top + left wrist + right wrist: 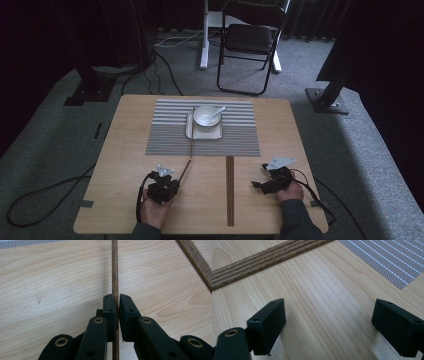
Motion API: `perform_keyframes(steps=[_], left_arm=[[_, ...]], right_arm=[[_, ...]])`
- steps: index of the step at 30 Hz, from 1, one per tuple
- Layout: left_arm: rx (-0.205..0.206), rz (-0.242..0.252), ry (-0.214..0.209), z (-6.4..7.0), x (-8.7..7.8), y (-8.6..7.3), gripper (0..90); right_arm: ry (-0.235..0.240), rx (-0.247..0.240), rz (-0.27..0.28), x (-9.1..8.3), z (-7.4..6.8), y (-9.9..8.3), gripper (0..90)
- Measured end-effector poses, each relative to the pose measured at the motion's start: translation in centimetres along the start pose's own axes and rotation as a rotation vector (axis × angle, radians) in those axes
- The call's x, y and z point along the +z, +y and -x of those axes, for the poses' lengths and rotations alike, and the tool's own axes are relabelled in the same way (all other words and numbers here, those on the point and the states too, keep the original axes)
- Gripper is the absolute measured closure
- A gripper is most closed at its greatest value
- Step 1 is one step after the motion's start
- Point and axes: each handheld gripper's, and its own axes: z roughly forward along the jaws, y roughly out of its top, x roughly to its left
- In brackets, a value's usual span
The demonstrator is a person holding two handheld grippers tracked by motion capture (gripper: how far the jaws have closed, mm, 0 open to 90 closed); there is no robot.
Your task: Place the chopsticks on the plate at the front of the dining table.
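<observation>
At the counter's [125, 150] near left, the left gripper [167, 181] pinches a thin wooden stick [191, 142].
Its jaws are closed tight on the stick's near end; the long axis runs away from the person, far tip by the plate [189, 131] under the bowl [206, 116]. Held so far back, it could pivot and knock the bowl. The right gripper [261, 176] rests wide open, holding nothing.

One bowl [205, 115], one spoon [216, 111], one tray [190, 131], one placemat [165, 140], one chopstick [191, 137].
</observation>
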Motion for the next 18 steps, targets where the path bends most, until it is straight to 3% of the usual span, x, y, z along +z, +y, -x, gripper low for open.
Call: perform_keyframes(steps=[18], left_arm=[[-0.016,0.0,0.015,-0.2,1.2,0.9,83.9]], right_arm=[[0.0,0.001,0.0,0.0,0.0,0.0,11.5]])
